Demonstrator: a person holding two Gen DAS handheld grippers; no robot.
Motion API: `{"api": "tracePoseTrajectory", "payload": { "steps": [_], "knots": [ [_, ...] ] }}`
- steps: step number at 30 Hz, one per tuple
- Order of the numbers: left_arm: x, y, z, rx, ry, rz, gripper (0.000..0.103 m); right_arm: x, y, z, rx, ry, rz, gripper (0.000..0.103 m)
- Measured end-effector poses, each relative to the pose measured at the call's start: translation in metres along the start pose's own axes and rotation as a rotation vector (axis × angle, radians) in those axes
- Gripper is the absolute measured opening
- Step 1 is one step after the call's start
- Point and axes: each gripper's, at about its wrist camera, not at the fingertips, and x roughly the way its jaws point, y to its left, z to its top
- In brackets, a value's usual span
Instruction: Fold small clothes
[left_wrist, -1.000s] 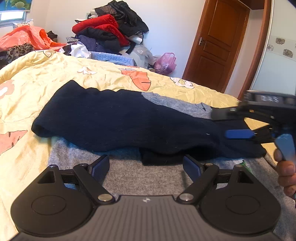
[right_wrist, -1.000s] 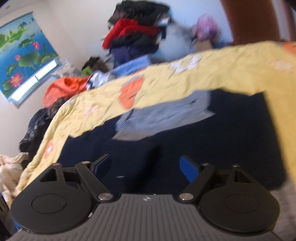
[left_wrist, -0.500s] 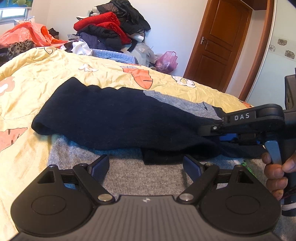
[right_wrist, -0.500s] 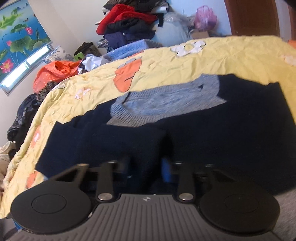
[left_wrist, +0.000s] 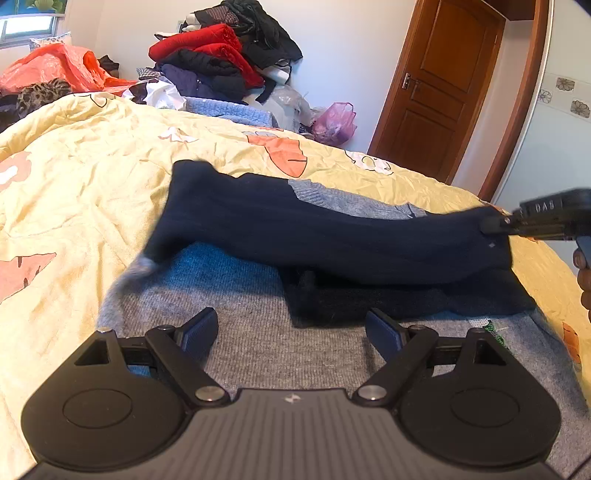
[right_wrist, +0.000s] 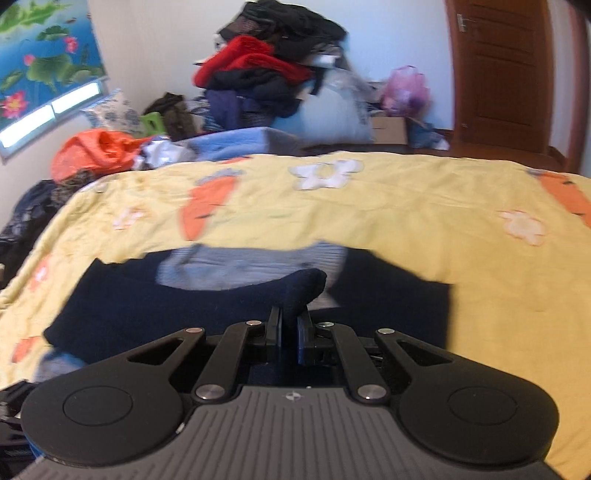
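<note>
The navy-and-grey sweater (left_wrist: 332, 236) lies spread across the yellow bedspread (left_wrist: 92, 192), and one dark sleeve (right_wrist: 299, 291) is up off the rest of it, stretched in a band over the grey body panel. I hold that sleeve by its end in my right tongs (right_wrist: 290, 328), clenched tight on a bunched fold of knit, because I judge the sleeve has to be carried across the chest before the body can be doubled over. From the left wrist view the same right tongs (left_wrist: 495, 225) show at the far right edge of the garment, pinching the cloth and keeping it taut, so the sleeve hangs clear instead of dragging on the layers below. The loose far end of that band looks blurred, so I can't say exactly how it sits.

My left tongs (left_wrist: 291, 332) are released, fingers spread wide, hovering low over the grey hem side of the sweater and gripping nothing. I think they wait there to pin or catch the lower edge once the sleeve is laid down.

On the arm of the right tongs I can read the white letters "DAS". The bedspread carries printed carrots and white flowers, no words. Beyond the bed rises a pile of clothes (left_wrist: 221, 55), and a brown door (left_wrist: 443, 85) stands at right.
</note>
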Motion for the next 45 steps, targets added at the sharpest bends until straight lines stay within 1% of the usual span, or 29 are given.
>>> {"api": "tracePoseTrajectory", "payload": {
  "steps": [3,6,12,14,15,17,18,19,20,21,22,23,25,27,29,30,31,34,36,38,41,42,43,44,45],
  "knots": [
    [0.0,0.0,0.0,0.0,0.0,0.001,0.088,0.0,-0.022,-0.004,0.021,0.008,-0.039,0.014],
    [0.0,0.0,0.0,0.004,0.001,0.003,0.088,0.003,-0.035,-0.013,0.042,0.016,-0.055,0.014],
    [0.0,-0.001,0.0,0.014,0.004,0.011,0.088,0.018,-0.038,-0.03,0.056,0.04,-0.08,0.014],
    [0.0,-0.002,0.0,0.018,0.004,0.016,0.088,0.021,-0.038,-0.035,0.072,0.028,-0.085,0.015],
    [-0.001,-0.003,0.0,0.022,0.003,0.023,0.088,0.021,-0.038,-0.037,0.078,0.015,-0.094,0.017],
    [-0.008,-0.005,0.004,0.014,-0.004,0.046,0.088,0.014,-0.037,-0.038,0.083,-0.016,-0.116,0.038],
    [-0.014,-0.005,0.008,-0.003,-0.011,0.027,0.088,0.006,-0.036,-0.036,0.096,-0.052,-0.132,0.04],
    [-0.021,-0.004,0.014,-0.027,-0.036,-0.017,0.088,-0.006,-0.036,-0.035,0.112,-0.119,-0.141,0.04],
    [-0.027,-0.005,0.02,-0.043,-0.078,-0.053,0.088,-0.019,-0.034,-0.034,0.123,-0.191,-0.137,0.04],
    [-0.03,-0.009,0.028,-0.041,-0.117,-0.061,0.088,-0.027,-0.031,-0.033,0.127,-0.232,-0.126,0.04],
    [-0.026,-0.016,0.036,-0.022,-0.132,-0.047,0.091,-0.031,-0.027,-0.031,0.124,-0.243,-0.111,0.04],
    [-0.019,-0.023,0.043,0.0,-0.131,-0.027,0.092,-0.029,-0.021,-0.029,0.112,-0.238,-0.095,0.04],
    [0.006,-0.036,0.052,0.044,-0.093,-0.002,0.092,-0.016,-0.008,-0.027,0.064,-0.2,-0.09,0.04],
    [0.036,-0.047,0.054,0.107,-0.03,0.039,0.092,0.0,0.001,-0.028,0.024,-0.165,-0.112,0.04],
    [0.062,-0.055,0.049,0.19,0.023,0.092,0.092,0.017,0.003,-0.033,0.029,-0.115,-0.138,0.039],
    [0.072,-0.055,0.045,0.216,0.042,0.118,0.092,0.023,0.002,-0.036,0.032,-0.097,-0.151,0.039],
    [0.078,-0.053,0.043,0.22,0.046,0.123,0.093,0.027,0.003,-0.042,0.027,-0.087,-0.167,0.038],
    [0.082,-0.04,0.046,0.163,0.077,0.087,0.098,0.029,0.002,-0.054,-0.01,-0.098,-0.194,0.039],
    [0.083,-0.038,0.044,0.17,0.079,0.078,0.099,0.03,-0.003,-0.058,-0.007,-0.111,-0.193,0.04],
    [0.085,-0.039,0.045,0.172,0.084,0.08,0.1,0.032,-0.003,-0.065,-0.036,-0.136,-0.198,0.041],
    [0.086,-0.042,0.048,0.186,0.092,0.104,0.103,0.032,-0.003,-0.061,-0.031,-0.128,-0.2,0.043],
    [0.083,-0.044,0.049,0.183,0.096,0.121,0.103,0.03,-0.004,-0.059,-0.023,-0.125,-0.199,0.043],
    [0.076,-0.044,0.049,0.168,0.1,0.133,0.101,0.024,-0.004,-0.059,-0.003,-0.129,-0.206,0.046],
    [0.065,-0.044,0.047,0.154,0.102,0.131,0.101,0.014,-0.003,-0.061,0.023,-0.143,-0.21,0.052],
    [0.053,-0.043,0.044,0.144,0.098,0.118,0.101,0.002,-0.001,-0.064,0.044,-0.16,-0.199,0.053]
  ]
}}
